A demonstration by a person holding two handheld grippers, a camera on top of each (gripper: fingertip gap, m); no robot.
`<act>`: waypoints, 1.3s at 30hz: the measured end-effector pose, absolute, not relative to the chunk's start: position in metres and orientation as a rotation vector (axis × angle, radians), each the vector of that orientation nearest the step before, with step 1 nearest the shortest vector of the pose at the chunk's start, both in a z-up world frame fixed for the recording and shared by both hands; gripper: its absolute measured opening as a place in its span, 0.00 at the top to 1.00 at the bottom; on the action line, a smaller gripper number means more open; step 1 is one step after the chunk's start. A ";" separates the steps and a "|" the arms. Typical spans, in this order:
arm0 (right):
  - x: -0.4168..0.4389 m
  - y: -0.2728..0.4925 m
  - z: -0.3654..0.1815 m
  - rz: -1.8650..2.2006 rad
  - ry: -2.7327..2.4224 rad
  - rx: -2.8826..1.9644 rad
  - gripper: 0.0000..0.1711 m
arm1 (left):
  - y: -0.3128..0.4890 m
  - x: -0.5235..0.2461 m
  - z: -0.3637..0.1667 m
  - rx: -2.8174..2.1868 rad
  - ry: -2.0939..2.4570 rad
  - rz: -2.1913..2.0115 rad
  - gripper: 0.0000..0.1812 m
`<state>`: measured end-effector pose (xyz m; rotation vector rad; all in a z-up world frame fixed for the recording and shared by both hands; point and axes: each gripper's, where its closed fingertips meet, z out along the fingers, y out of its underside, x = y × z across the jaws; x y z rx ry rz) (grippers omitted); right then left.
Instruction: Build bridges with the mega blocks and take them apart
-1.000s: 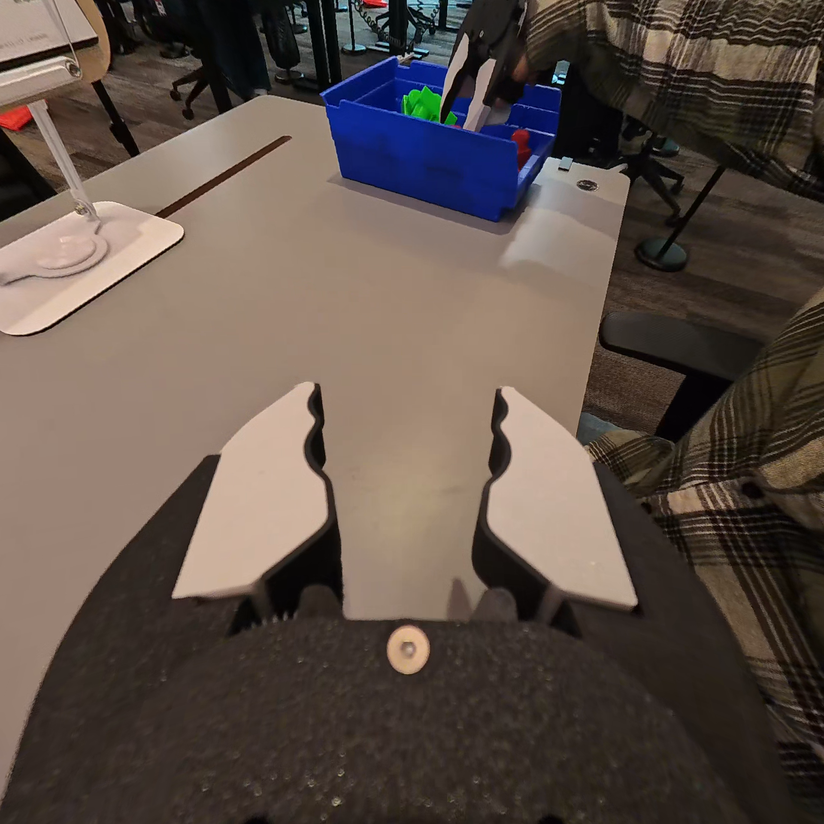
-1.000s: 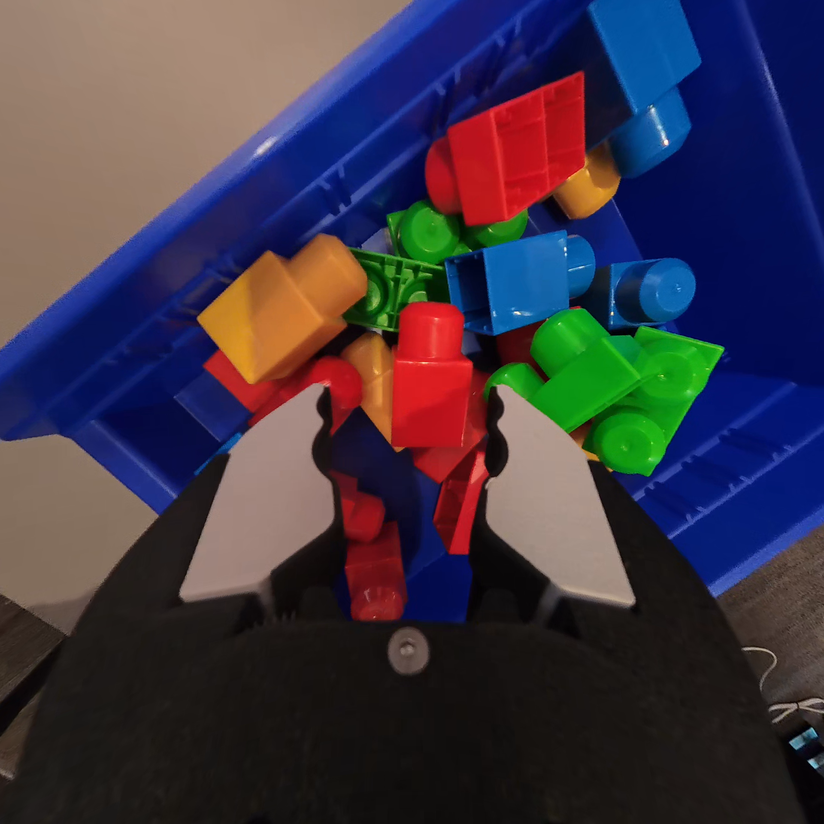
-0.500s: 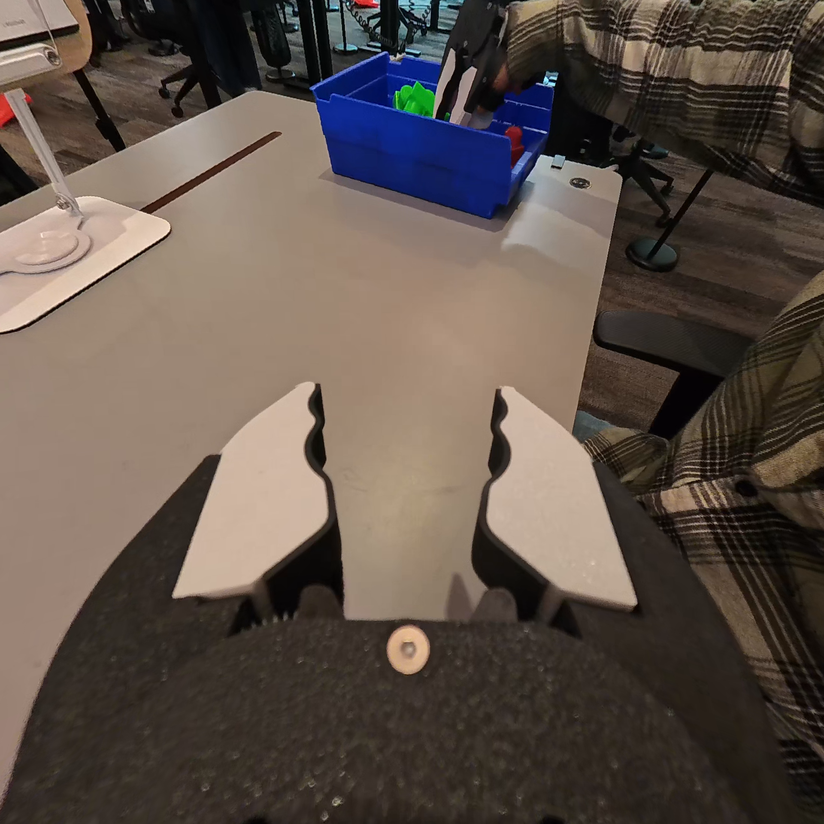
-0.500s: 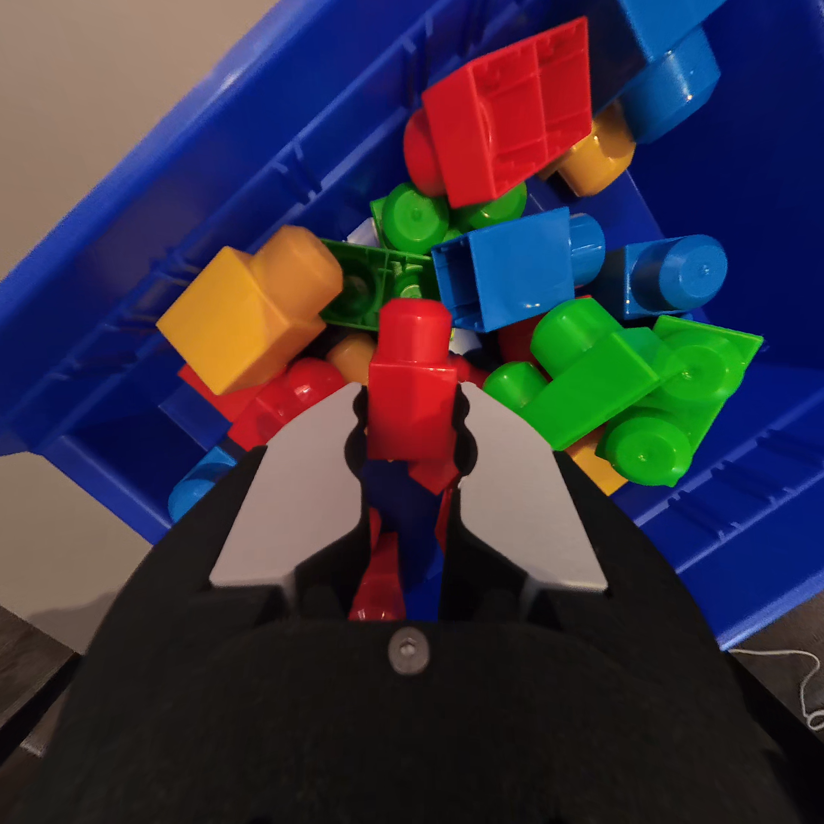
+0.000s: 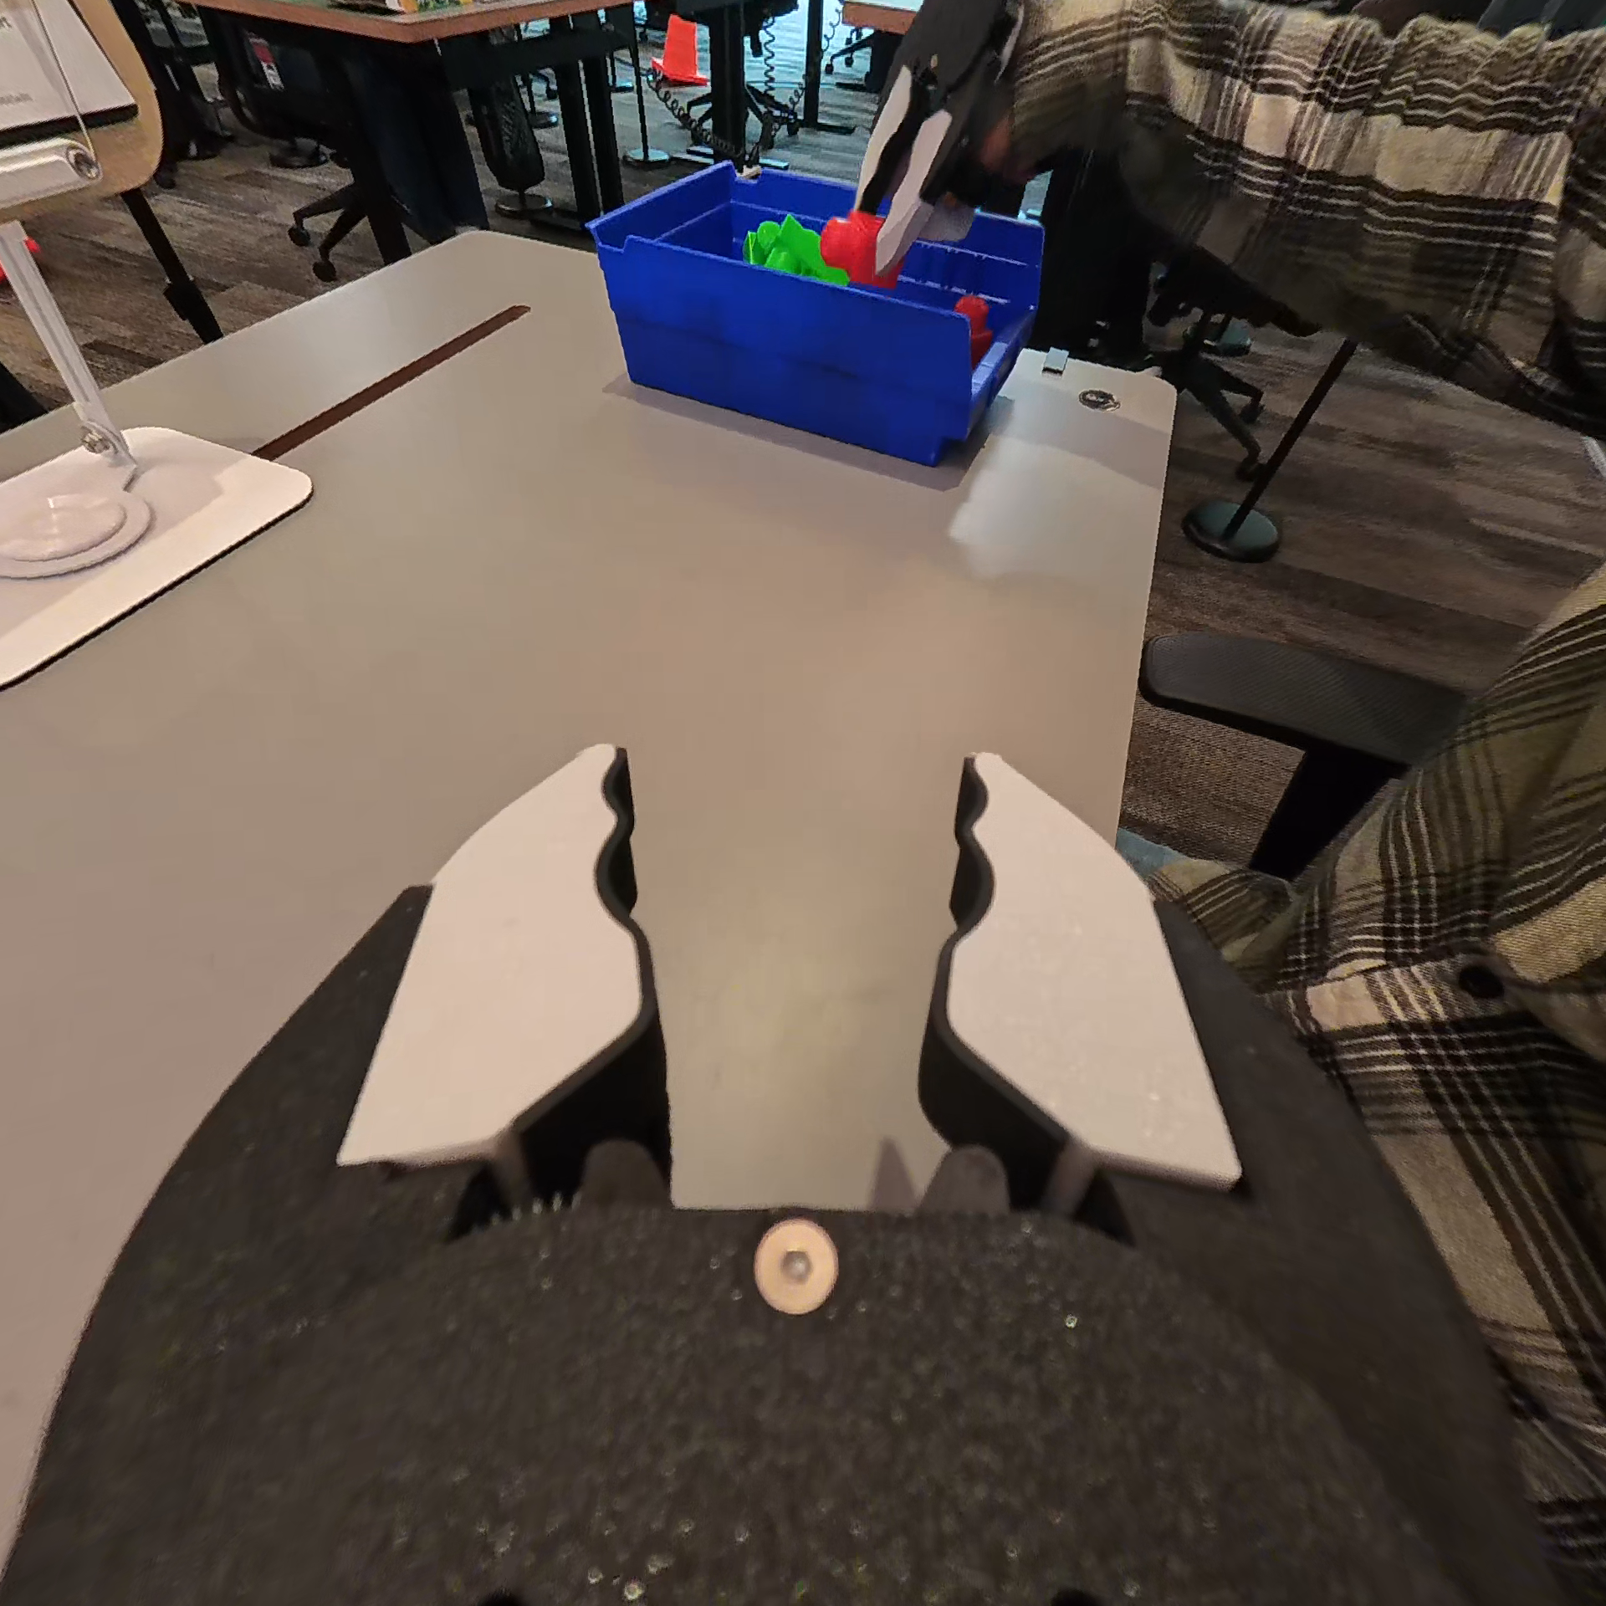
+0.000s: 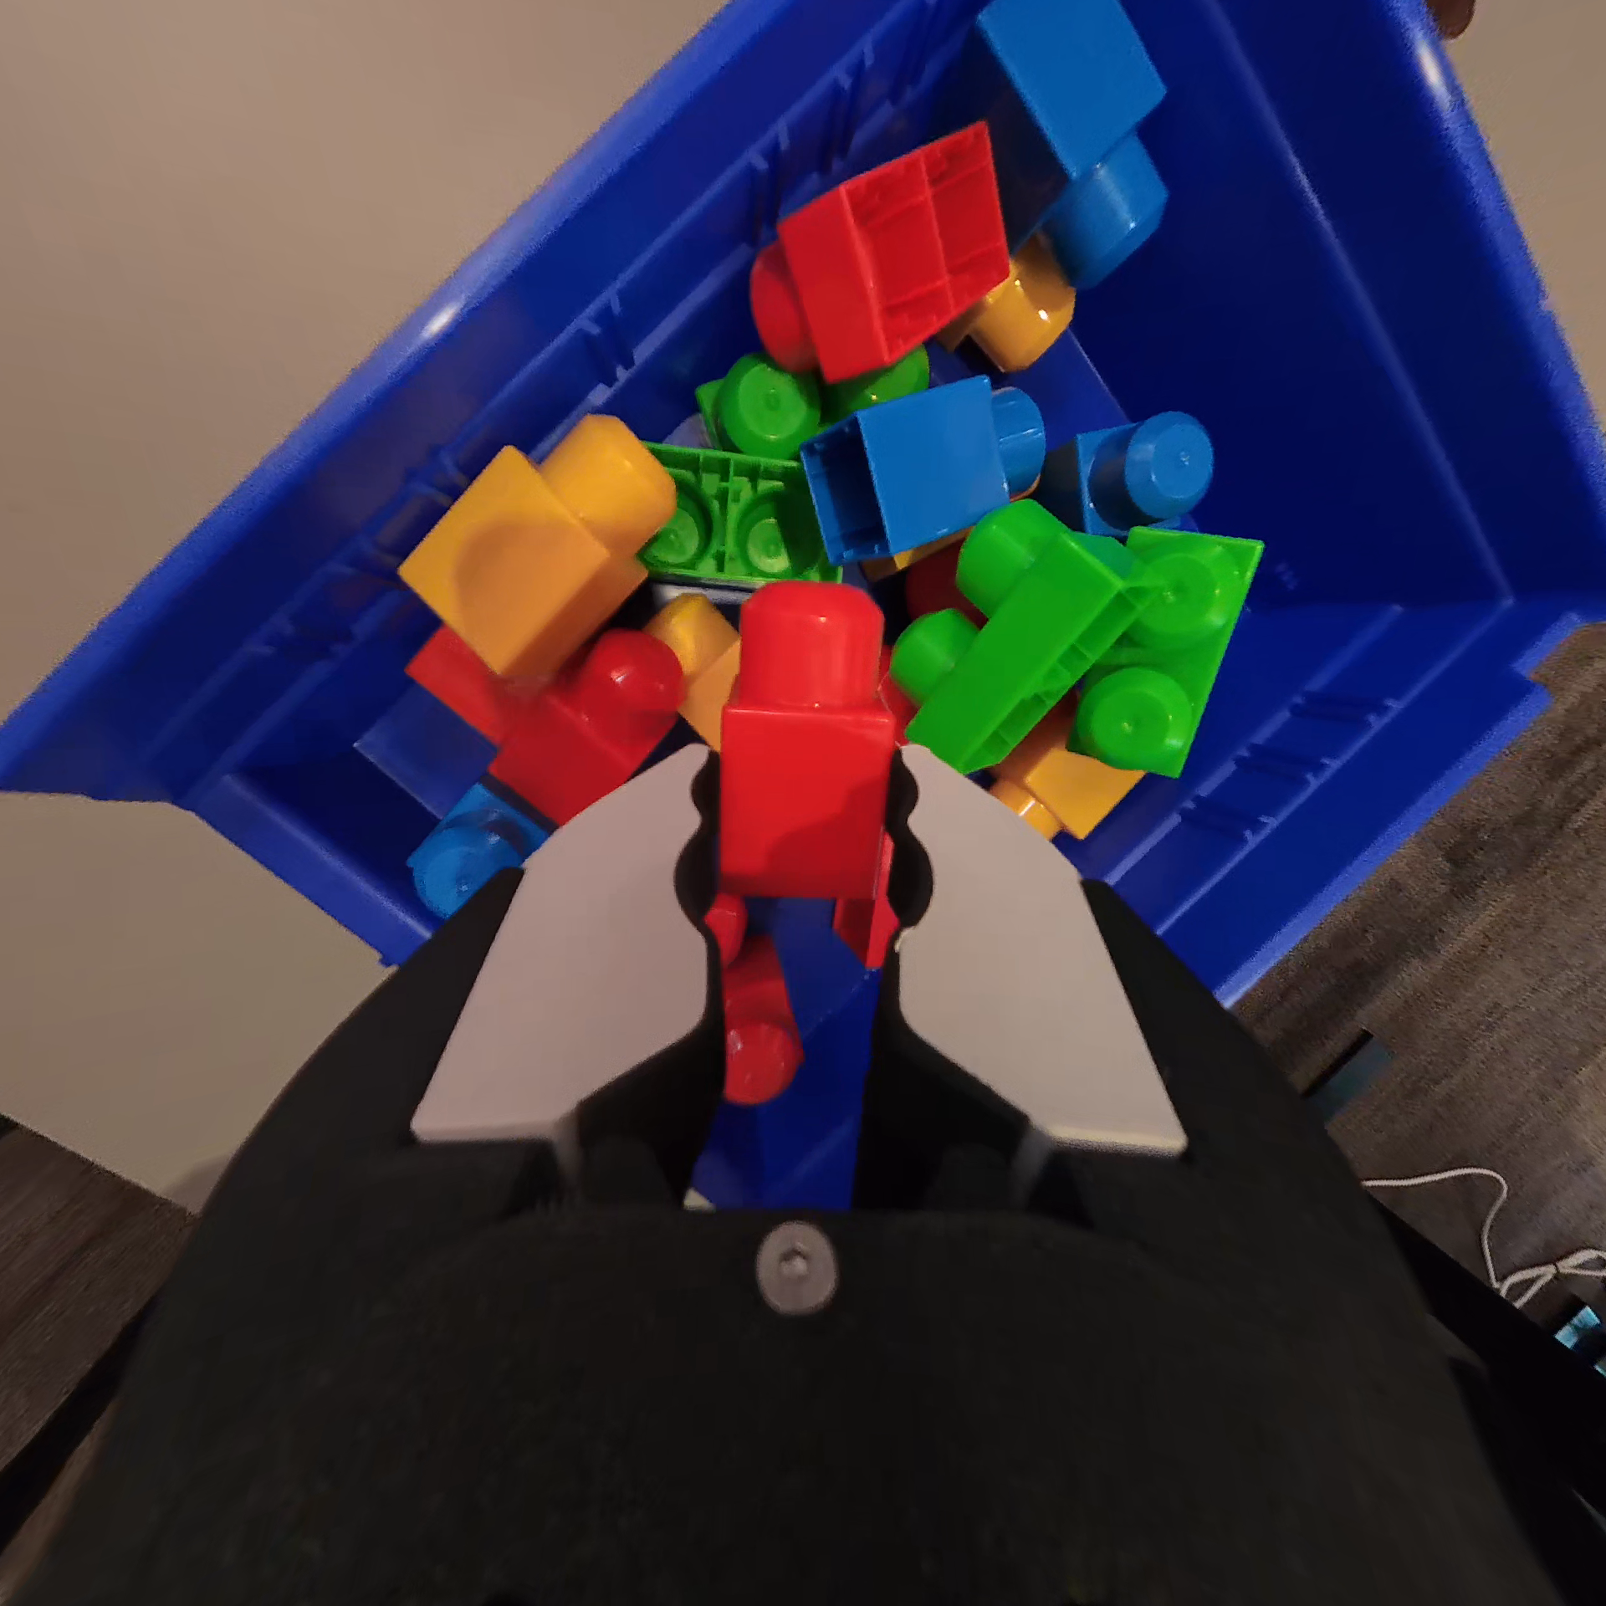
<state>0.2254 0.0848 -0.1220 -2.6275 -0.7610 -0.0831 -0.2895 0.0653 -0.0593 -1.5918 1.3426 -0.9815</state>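
A blue bin (image 6: 287, 556) holds several red, blue, green and yellow mega blocks. My right gripper (image 6: 804, 765) is shut on a red single-stud block (image 6: 804, 739) and holds it above the pile. In the left wrist view the bin (image 5: 782, 356) stands at the table's far right corner, and the right gripper (image 5: 882, 235) holds the red block (image 5: 852, 248) just above its rim. My left gripper (image 5: 793, 765) is open and empty, low over the bare grey table (image 5: 608, 608).
A white stand base (image 5: 113, 539) sits on the table's left side. A dark slot (image 5: 391, 382) runs along the far left. A black chair armrest (image 5: 1286, 695) and a plaid sleeve (image 5: 1434, 999) lie off the right edge.
My right gripper closed on the red block and lifted it up out of the pile. My left gripper stayed open, its view shifting slightly.
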 end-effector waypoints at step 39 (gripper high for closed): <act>0.096 0.093 -0.026 -0.044 -0.977 -2.404 0.79 | 0.089 -0.274 -0.055 -1.559 1.345 -1.031 0.61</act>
